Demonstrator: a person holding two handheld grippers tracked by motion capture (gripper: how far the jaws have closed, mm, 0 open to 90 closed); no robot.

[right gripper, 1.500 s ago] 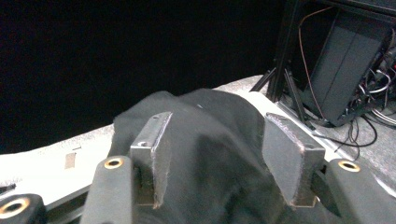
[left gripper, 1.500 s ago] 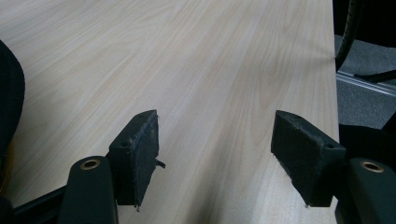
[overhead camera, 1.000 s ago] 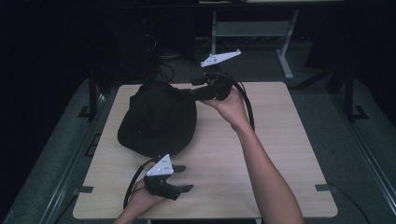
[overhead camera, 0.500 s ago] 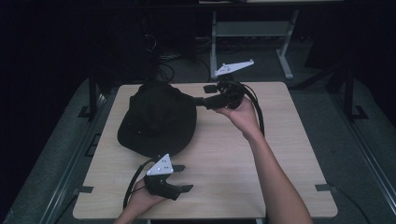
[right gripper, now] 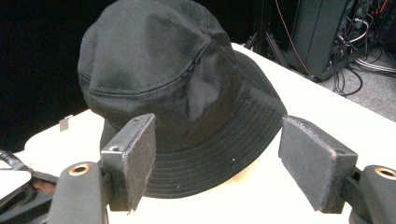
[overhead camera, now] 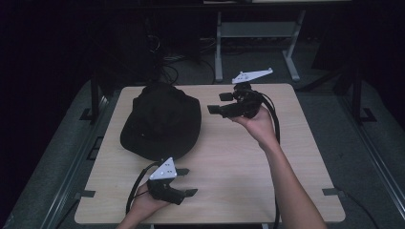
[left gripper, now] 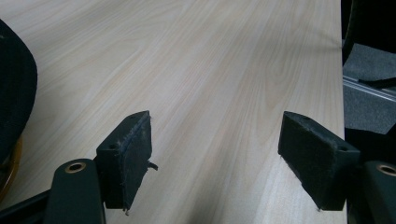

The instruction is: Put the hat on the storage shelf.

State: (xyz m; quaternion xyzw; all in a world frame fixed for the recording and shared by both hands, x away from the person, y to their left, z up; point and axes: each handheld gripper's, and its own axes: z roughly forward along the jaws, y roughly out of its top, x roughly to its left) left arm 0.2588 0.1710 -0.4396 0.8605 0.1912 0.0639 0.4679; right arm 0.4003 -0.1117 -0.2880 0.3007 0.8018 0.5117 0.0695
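A black bucket hat (overhead camera: pixel 160 121) lies crown-up on the left half of the wooden table (overhead camera: pixel 248 167). My right gripper (overhead camera: pixel 217 103) hovers just right of the hat, apart from it and pointing at it. Its jaws have just been opening and stand open with nothing between them. The right gripper view looks over the open right gripper (right gripper: pixel 217 163) at the hat (right gripper: pixel 177 93) a short way ahead. My left gripper (overhead camera: pixel 187 182) rests near the front edge, open and pointing right. In its own view the left gripper (left gripper: pixel 215 154) spans bare wood, with the hat's brim (left gripper: pixel 14 93) at the left.
Behind the table stand a grey metal frame (overhead camera: pixel 253 33) and tangled cables (overhead camera: pixel 162 52) on the floor. The table's right edge (left gripper: pixel 338 70) drops to dark grey matting. Bare wood stretches across the right half and the front of the table.
The right hand has drawn back from the hat's brim, moving right and a little lower, and its jaws have widened. The left gripper has stayed put.
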